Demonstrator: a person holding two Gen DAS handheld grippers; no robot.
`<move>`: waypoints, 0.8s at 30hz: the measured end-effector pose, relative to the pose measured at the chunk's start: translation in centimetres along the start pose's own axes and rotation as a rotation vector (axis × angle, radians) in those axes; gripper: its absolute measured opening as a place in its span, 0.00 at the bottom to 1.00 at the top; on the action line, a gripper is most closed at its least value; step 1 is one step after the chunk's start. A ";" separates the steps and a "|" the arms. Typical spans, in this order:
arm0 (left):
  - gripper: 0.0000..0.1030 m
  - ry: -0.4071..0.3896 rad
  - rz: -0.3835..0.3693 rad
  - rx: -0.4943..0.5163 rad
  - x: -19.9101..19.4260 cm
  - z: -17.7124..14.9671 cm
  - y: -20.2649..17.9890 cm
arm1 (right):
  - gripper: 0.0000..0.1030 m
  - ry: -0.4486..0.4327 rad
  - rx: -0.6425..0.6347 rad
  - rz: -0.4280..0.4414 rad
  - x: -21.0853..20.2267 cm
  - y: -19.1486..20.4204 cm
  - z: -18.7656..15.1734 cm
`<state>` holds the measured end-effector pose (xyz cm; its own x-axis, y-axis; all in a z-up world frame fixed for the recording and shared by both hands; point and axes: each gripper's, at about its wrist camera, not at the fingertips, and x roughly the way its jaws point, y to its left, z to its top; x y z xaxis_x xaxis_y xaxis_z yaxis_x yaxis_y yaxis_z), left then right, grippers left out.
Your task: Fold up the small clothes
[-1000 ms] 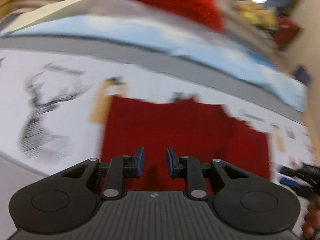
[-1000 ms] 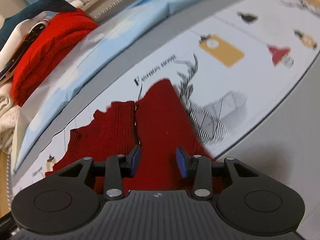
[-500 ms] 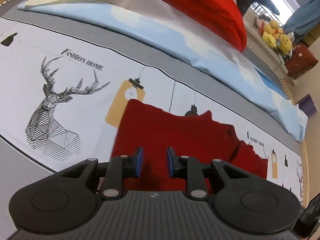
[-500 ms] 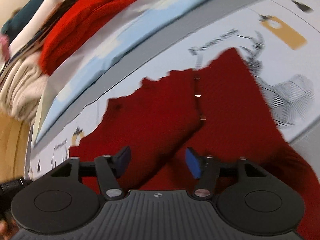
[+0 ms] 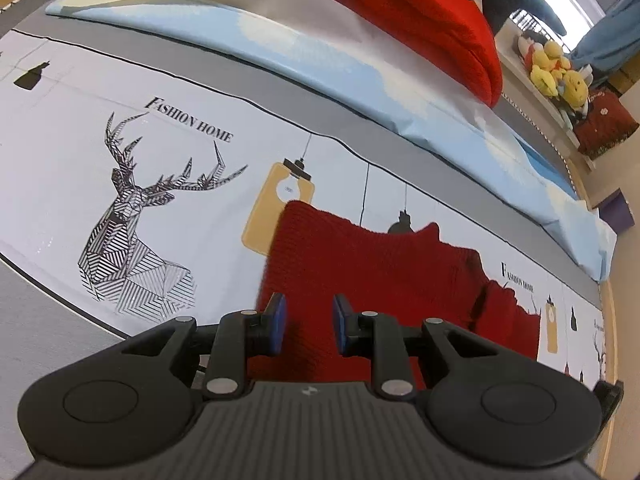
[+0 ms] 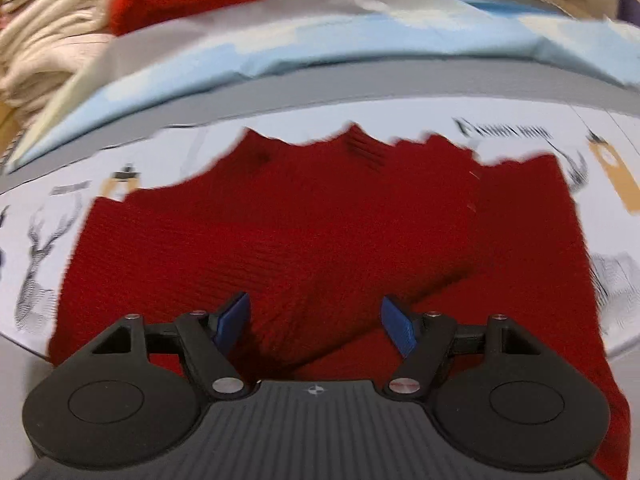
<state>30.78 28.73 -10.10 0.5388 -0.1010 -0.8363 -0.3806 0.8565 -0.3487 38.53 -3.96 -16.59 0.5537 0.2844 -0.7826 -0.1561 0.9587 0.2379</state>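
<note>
A dark red knit sweater [image 5: 380,256] lies spread flat on the printed bed sheet [image 5: 120,92]. My left gripper [image 5: 308,322] hovers over the sweater's left part, near its side edge. Its blue pads stand a narrow gap apart with nothing between them. In the right wrist view the same sweater [image 6: 320,216] fills the middle, with one side folded over in a diagonal crease. My right gripper [image 6: 316,320] is above the sweater's near part. Its jaws are opening wide and nothing is between them. The right wrist view is blurred.
A folded light blue sheet [image 5: 320,52] runs along the far side of the bed. A bright red knit [image 5: 420,12] lies on top of it, and cream clothes [image 6: 44,40] are piled at the far left. Yellow plush toys [image 5: 556,76] sit on a shelf beyond.
My right gripper has swept sideways over the sweater, rolled level and spread its jaws wider. My left gripper has drifted a little toward the sweater's left edge, its gap unchanged.
</note>
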 end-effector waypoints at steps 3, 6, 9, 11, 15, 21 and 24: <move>0.25 0.001 -0.002 0.004 0.0 0.1 0.0 | 0.66 0.048 0.151 -0.044 -0.7 -2.3 -0.4; 0.25 0.004 -0.003 0.008 0.1 0.0 -0.2 | 0.65 0.071 0.257 -0.031 -1.5 -4.4 -0.9; 0.25 0.004 -0.002 0.007 0.2 -0.1 -0.5 | 0.64 0.033 0.263 -0.053 -2.2 -5.9 -0.8; 0.25 0.004 -0.002 0.014 0.3 -0.2 -0.8 | 0.61 0.018 0.292 -0.099 -2.5 -7.3 -0.6; 0.25 0.015 0.002 0.017 1.0 -0.3 -1.3 | 0.41 0.030 0.441 -0.086 -2.6 -10.6 -0.5; 0.25 0.016 0.010 0.027 1.5 -0.4 -1.8 | 0.10 -0.082 0.496 0.011 -5.1 -12.0 -0.4; 0.25 0.020 0.022 0.032 1.9 -0.6 -1.8 | 0.09 -0.298 0.341 0.117 -8.9 -10.1 0.8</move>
<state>32.09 26.69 -11.33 0.5151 -0.0922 -0.8522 -0.3674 0.8745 -0.3167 35.82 -16.18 -11.61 0.7668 0.3271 -0.5522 0.0190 0.8484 0.5290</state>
